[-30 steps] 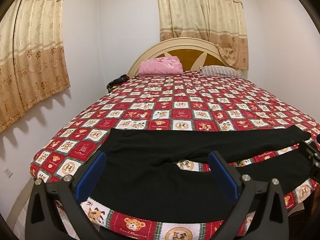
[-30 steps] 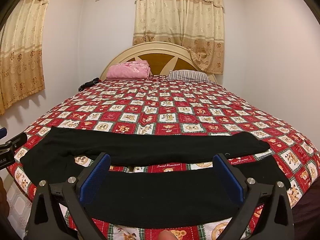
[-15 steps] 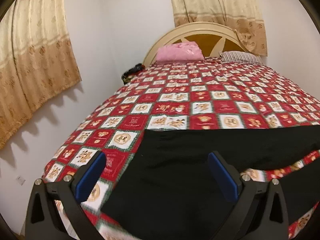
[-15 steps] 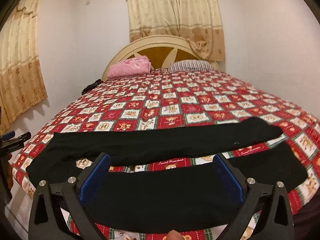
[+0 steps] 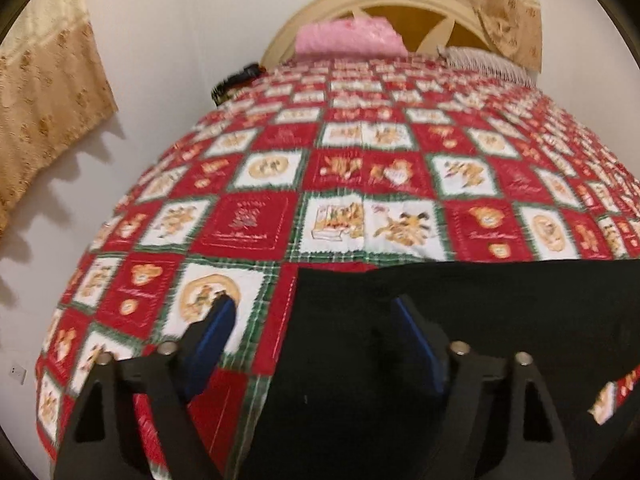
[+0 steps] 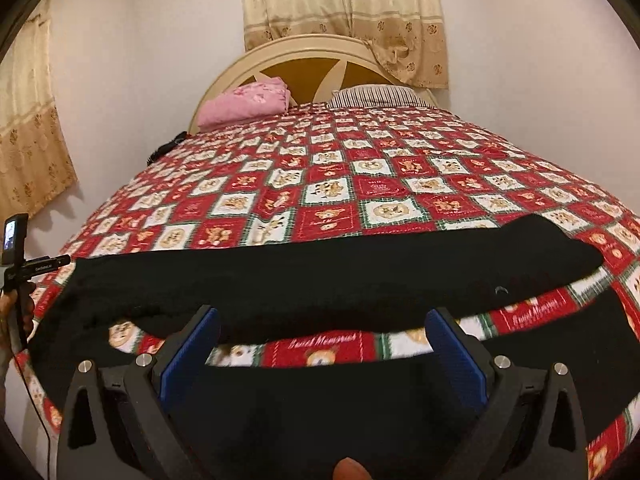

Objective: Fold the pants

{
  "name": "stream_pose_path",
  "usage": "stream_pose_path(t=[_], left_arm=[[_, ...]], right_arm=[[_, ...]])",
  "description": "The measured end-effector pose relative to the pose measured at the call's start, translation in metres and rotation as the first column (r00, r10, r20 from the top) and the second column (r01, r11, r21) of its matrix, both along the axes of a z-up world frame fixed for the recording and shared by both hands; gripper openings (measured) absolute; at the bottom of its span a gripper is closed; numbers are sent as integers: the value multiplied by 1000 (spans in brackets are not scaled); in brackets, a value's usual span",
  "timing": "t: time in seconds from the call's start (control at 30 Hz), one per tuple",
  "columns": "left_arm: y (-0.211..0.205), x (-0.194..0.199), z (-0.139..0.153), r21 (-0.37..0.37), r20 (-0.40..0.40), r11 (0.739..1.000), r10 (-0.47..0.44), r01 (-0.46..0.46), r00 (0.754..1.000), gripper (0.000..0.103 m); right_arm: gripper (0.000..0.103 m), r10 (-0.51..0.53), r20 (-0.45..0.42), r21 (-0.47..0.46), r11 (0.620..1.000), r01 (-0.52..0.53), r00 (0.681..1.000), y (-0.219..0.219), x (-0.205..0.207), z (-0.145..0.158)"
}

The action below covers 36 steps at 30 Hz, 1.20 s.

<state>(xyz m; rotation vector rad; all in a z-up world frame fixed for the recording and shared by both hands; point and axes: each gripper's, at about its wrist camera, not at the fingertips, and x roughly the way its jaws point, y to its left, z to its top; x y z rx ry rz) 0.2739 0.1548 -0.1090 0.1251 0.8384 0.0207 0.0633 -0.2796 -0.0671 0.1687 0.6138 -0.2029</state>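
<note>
Left gripper (image 5: 310, 340), jaws apart and just closing in, straddles the waist edge of the black pants (image 5: 460, 340) near the bed's near-left corner; no pad presses cloth. Right gripper (image 6: 322, 354) hangs wide apart over the near leg. Both legs lie flat and spread along the near edge of the red patchwork bedspread (image 6: 360, 176), which is bare beyond. Pink folded blanket (image 6: 246, 102) and striped pillow (image 6: 376, 94) sit by the headboard (image 6: 312, 60).

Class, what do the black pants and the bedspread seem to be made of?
Black pants: soft matte fabric, possibly knit; they lie limp without shine. Bedspread: printed cloth, perhaps quilted cotton; red and white bear squares, faint stitch lines.
</note>
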Motion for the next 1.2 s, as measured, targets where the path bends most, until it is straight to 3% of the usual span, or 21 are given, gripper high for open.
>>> stream_pose_path(t=[0.2,0.37,0.47,0.53,0.7,0.77,0.9,1.1,1.2], left_arm=[[12,36,-23,-65,-112,998,-21,14,994,58],[23,42,-21,-211,-115,975,-95,69,989,40],[30,40,-20,-244,-100,967,-103,76,990,36],[31,36,-19,-243,-85,966,-110,87,990,28],[31,37,-17,-192,-73,977,-104,88,992,28],[25,37,-20,-148,-68,984,-108,97,992,28],[25,40,-21,-141,-78,986,-101,90,992,29],[17,35,-19,-97,-58,988,-124,118,991,14],[14,33,-18,-85,-48,988,-134,130,990,12]], right_arm=[[102,2,-3,-28,1000,-2,1000,-11,19,-3],[101,-4,-15,-29,1000,4,1000,-27,29,-6],[91,-23,-32,-15,1000,22,999,-49,33,-8],[88,-53,-38,-20,998,52,998,-67,34,-6],[88,-125,-55,-59,991,122,991,-102,27,-3],[88,-138,-61,-68,989,134,989,-106,25,-3],[88,-135,-78,-55,990,131,988,-109,23,-10],[88,-109,-97,-45,993,105,989,-108,27,-16],[88,-125,-101,-69,991,119,987,-118,27,-12]])
